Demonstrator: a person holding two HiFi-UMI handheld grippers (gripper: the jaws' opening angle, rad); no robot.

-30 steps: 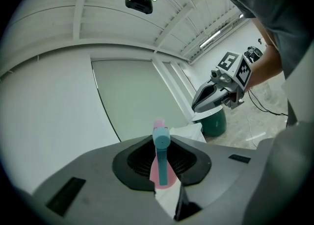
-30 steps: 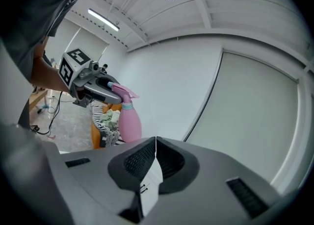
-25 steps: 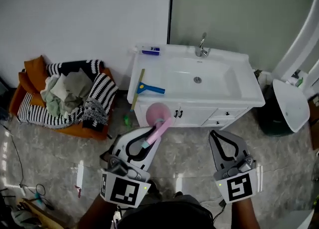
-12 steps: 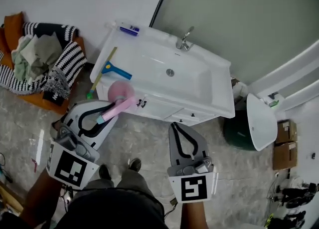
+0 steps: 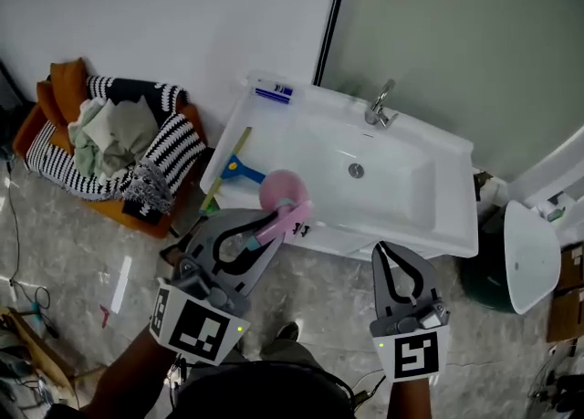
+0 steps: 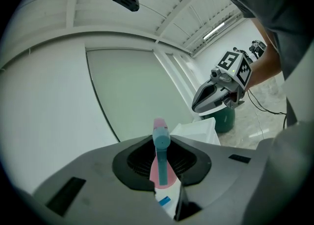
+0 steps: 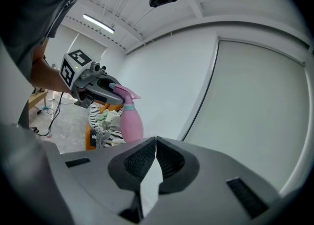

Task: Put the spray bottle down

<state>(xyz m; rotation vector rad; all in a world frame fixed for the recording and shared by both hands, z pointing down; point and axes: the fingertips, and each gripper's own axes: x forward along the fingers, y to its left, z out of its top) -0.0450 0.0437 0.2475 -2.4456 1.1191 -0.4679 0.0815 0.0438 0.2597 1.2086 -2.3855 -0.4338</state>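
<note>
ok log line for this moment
left gripper: shut on pink plastic spray bottle, held in air | right gripper: shut, empty

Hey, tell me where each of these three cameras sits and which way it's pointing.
Head view: on the person's head, looking steeply down at the white sink and floor; both forearms show, left gripper shut on the pink spray bottle, right gripper shut, empty.
Left gripper view: on that gripper, looking along its jaws past the bottle toward the wall; the right gripper shows.
Right gripper view: on that gripper, facing the wall; the left gripper shows.
Shared: all three show the bottle.
</note>
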